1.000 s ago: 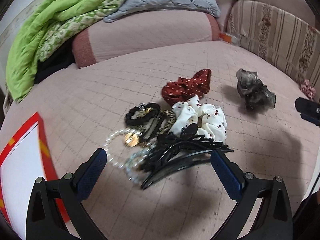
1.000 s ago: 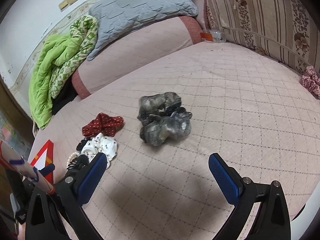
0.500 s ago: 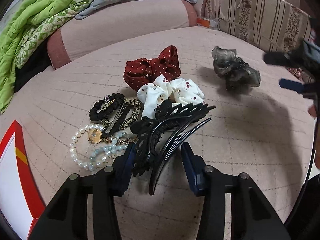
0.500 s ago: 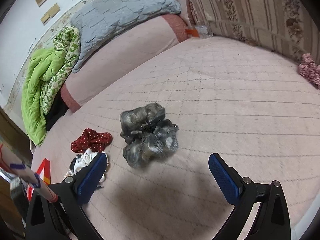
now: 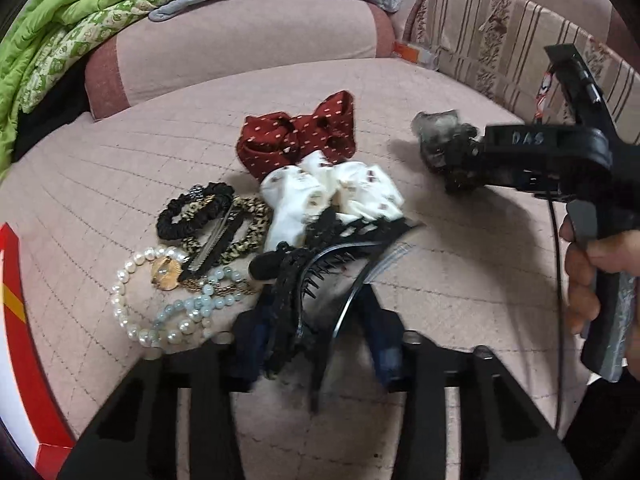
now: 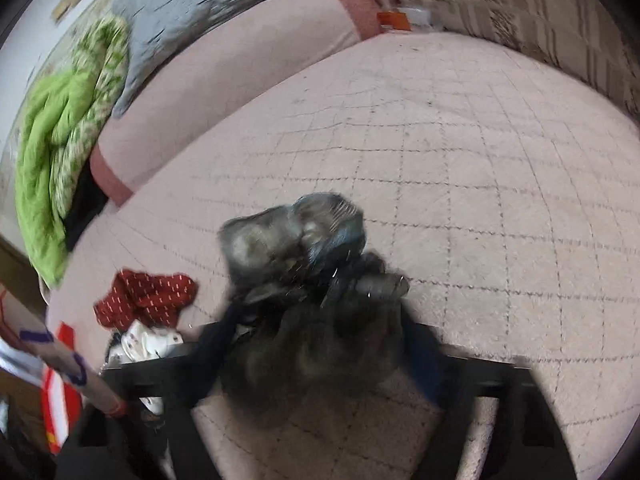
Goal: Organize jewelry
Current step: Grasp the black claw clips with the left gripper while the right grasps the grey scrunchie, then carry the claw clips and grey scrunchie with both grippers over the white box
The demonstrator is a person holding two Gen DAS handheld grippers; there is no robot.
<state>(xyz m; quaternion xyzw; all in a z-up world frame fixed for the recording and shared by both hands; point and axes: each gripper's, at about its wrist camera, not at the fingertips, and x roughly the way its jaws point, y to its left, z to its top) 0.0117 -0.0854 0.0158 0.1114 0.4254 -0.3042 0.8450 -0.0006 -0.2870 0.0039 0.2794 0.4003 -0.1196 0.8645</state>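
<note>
Here: right tongs (image 6: pixel 316 344) marked "DAS", closing around grey scrunchie (image 6: pixel 296 240); left tongs (image 5: pixel 316 336) closing around black clip (image 5: pixel 304 280).

A pink quilted bedspread (image 5: pixel 120 168) is being used as the sorting surface. Lying on it are a red dotted scrunchie (image 5: pixel 298 134), a white scrunchie (image 5: pixel 340 192), a black scrunchie (image 5: pixel 192 216), a pearl bracelet (image 5: pixel 132 308) and a grey sheer scrunchie (image 6: pixel 280 240).

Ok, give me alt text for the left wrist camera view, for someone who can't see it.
The left gripper closes around a black claw hair clip at the near edge of a pile of scrunchies and a pearl bracelet on a pink quilted bed. At right, the right gripper reaches a grey scrunchie.
</note>
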